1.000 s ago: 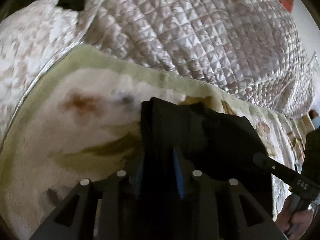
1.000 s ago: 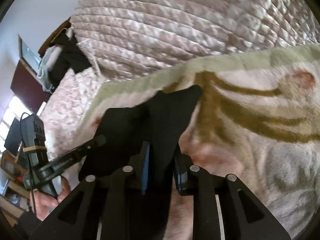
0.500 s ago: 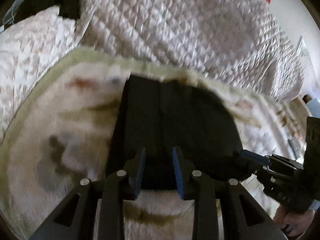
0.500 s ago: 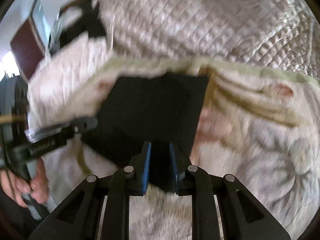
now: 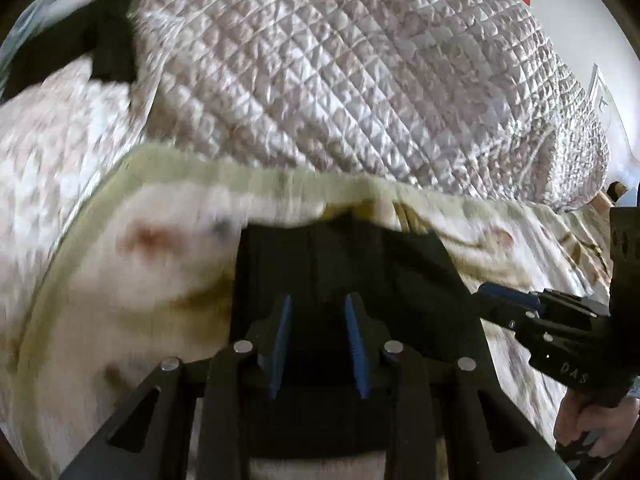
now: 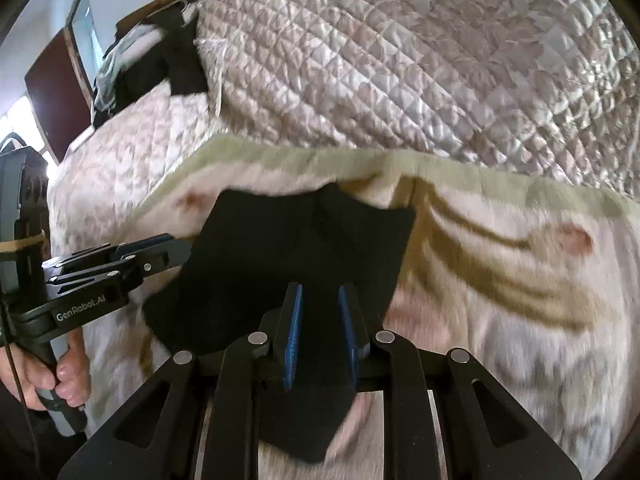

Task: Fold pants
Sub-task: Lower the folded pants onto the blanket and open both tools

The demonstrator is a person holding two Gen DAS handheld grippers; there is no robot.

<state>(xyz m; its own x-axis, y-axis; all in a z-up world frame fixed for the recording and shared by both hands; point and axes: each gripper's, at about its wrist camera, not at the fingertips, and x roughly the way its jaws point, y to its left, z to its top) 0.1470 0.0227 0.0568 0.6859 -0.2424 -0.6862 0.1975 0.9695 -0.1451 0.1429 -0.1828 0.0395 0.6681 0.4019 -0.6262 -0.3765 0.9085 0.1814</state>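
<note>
Here both grippers are gripping the near edge of the black pants: the left gripper and right gripper, jaws narrowly parted, are pinching dark cloth above the flowered blanket, near the quilted bedspread.

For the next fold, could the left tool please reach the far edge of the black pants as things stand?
Probably not yet: the left tool seems shut on the black pants near their close edge. Nothing lies across the fabric ahead, but it would have to let go first.
</note>
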